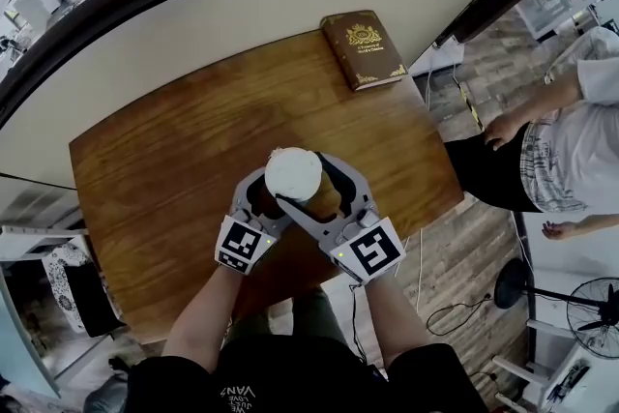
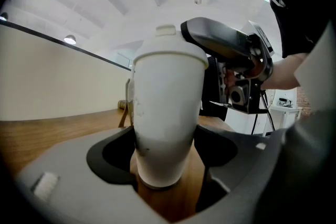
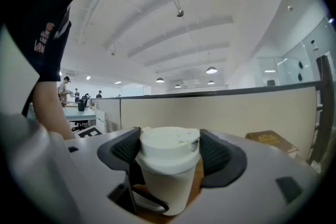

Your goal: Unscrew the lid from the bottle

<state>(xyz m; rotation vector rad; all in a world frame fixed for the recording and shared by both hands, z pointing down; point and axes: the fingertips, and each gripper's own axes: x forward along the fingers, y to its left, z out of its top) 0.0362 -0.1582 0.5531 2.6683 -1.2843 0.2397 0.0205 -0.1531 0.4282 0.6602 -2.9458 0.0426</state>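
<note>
A white bottle with a white lid stands upright on the wooden table, near its front edge. My left gripper is shut on the bottle's lower body, one dark pad on each side. From the right, my right gripper is shut on the lid, with its pads pressed against the lid's rim. In the left gripper view the right gripper shows at the top of the bottle. The bottle's base is partly hidden by the left gripper's jaws.
A brown book lies at the table's far right corner, also in the right gripper view as the book. A curved partition borders the table's far side. A person stands to the right, and a fan sits on the floor.
</note>
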